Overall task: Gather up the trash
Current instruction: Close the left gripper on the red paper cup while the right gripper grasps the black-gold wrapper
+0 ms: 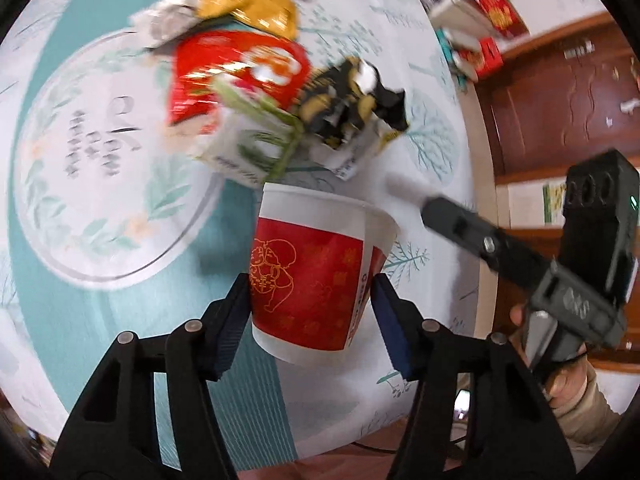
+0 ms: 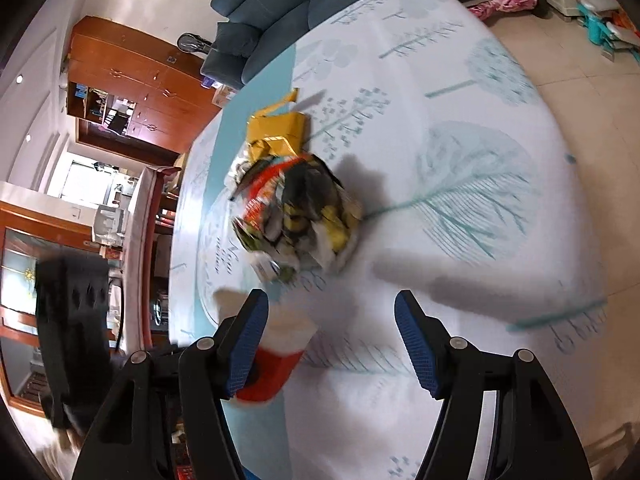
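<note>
The red-and-white paper cup (image 1: 316, 276) is being bracketed by the left gripper (image 1: 310, 300), its jaws apart at the cup's sides, not yet visibly pressing. The cup stands tilted, mouth up toward the wrapper pile (image 1: 256, 92) just beyond. The right gripper (image 2: 332, 336) hangs open, empty. Next, a firm squeeze is judged necessary.

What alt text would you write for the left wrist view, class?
The left gripper straddles a red-and-white paper cup on a leaf-print tablecloth. Beyond the cup lies a heap of crumpled wrappers; the right gripper reaches in alongside.
</note>
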Demonstrator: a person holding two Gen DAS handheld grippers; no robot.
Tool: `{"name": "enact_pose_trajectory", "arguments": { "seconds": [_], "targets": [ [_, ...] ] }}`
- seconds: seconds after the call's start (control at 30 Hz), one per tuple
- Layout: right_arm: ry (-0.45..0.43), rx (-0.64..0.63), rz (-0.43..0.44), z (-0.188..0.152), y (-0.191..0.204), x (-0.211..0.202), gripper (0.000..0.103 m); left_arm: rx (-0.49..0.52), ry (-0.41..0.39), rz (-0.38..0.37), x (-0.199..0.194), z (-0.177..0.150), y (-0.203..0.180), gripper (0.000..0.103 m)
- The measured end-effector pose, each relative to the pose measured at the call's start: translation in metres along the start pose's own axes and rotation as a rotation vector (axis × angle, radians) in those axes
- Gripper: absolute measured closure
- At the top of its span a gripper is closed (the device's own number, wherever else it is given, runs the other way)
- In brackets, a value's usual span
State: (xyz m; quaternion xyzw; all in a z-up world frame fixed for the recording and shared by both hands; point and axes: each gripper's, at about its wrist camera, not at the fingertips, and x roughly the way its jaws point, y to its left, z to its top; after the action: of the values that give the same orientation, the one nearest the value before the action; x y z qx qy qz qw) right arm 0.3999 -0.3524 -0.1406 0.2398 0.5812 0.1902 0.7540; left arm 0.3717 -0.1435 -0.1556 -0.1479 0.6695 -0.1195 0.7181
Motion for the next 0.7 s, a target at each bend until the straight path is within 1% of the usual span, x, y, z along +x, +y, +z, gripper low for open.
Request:
{"name": "enact_pose_trajectory", "arguments": {
  "seconds": [0.1,0.2,0.27,0.43,0.57,0.6,0.63,0.67,0.7],
  "targets": [
    [-0.006,-0.01,-0.012,0.013,0.009,0.01,0.033,-0.037,-0.05,0.009,-0.017,-0.013,0.009,0.046],
    [-0.008,-0.018,-0.033,0.025,0.015,0.019,0.031,-0.077,-0.1,0.02,-0.037,-0.018,0.022,0.046],
    [-0.008,-0.016,-0.044,0.031,0.017,0.025,0.027,-0.106,-0.131,0.027,-0.05,-0.017,0.03,0.046],
    [0.002,0.006,-0.07,0.04,0.017,0.039,0.026,-0.165,-0.207,0.036,-0.078,-0.014,0.047,0.046],
    [0.005,0.007,-0.081,0.039,0.017,0.05,0.028,-0.198,-0.243,0.031,-0.095,-0.012,0.06,0.046],
    [-0.007,-0.002,-0.085,0.037,0.017,0.049,0.032,-0.205,-0.249,0.032,-0.098,-0.012,0.062,0.046],
    [-0.005,-0.014,-0.09,0.036,0.018,0.049,0.043,-0.211,-0.252,0.032,-0.097,-0.01,0.063,0.046],
    [-0.006,-0.022,-0.103,0.034,0.019,0.049,0.068,-0.217,-0.255,0.032,-0.095,-0.008,0.064,0.046],
    [0.003,-0.027,-0.103,0.032,0.019,0.049,0.069,-0.222,-0.256,0.033,-0.095,-0.008,0.065,0.046]
  ]
}}
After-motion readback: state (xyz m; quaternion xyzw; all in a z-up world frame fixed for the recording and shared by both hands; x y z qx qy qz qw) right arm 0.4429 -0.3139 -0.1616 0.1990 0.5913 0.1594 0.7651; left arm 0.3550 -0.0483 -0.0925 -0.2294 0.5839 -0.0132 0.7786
